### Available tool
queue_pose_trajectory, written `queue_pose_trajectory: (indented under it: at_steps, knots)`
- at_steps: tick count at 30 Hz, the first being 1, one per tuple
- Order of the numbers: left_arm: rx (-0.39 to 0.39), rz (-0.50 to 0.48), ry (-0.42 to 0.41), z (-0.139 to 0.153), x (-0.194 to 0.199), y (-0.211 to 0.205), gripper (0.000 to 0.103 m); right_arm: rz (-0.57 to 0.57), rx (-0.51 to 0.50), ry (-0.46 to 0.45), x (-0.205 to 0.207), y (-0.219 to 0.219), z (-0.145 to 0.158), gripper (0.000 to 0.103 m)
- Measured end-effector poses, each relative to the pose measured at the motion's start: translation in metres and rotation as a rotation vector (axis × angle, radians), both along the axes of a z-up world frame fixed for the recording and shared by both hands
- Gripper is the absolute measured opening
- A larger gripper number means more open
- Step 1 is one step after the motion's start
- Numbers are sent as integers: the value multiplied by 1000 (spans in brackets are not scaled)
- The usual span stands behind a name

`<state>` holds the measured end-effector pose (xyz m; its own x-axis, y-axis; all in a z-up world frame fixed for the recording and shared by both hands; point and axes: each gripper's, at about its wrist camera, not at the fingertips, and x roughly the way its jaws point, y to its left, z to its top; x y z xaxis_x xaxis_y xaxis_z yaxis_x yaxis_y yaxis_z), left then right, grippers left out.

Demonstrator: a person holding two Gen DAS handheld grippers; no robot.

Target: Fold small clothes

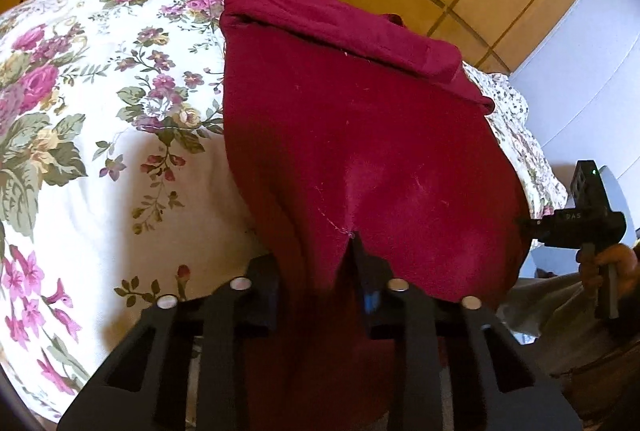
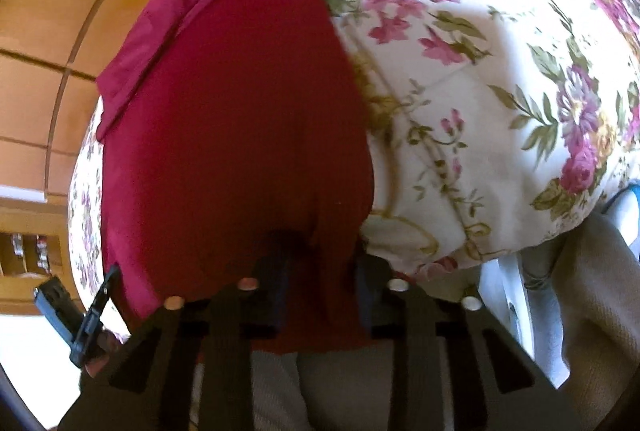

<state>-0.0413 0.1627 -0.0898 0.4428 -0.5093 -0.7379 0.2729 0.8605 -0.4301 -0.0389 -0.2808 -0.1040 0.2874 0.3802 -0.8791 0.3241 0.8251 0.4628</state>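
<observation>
Basically both pinched shut on near hem of dark red garment [image 1: 360, 135]: left gripper [image 1: 320, 263], right gripper [image 2: 320, 263]. Stretched lengthwise away over floral bed cover [image 1: 100, 111], far end folded.

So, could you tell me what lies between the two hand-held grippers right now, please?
The dark red cotton garment spans it, pinched by the left hand-held gripper and right hand-held gripper; both wrist views show it.

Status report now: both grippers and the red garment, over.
Left gripper shut on red garment. Right gripper shut on it too. Garment lies on floral bedcover. Nothing in the way.
</observation>
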Motion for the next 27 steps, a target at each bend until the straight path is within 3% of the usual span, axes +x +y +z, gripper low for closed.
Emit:
queue_pose_trajectory:
  at_steps: [2,6,9,13,22,27]
  knots:
    - [-22,-15,12,1,0,-1,14,2,43,-16,1,3,3,11]
    - [-41,-77,-19,13,-3,-12,12,20,179,-98,8,11,14,10]
    - [-123,-91,-27,25,2,-11,12,28,274,-198,11,11,31,9]
    - [-311,-71,-16,40,14,-4,11,23,376,-342,14,5,55,9]
    - [-443,-92,-115,76,8,-1,10,38,438,-604,0,-3,105,9]
    - [-524,-116,-159,94,4,9,10,27,552,-699,-13,-14,119,9]
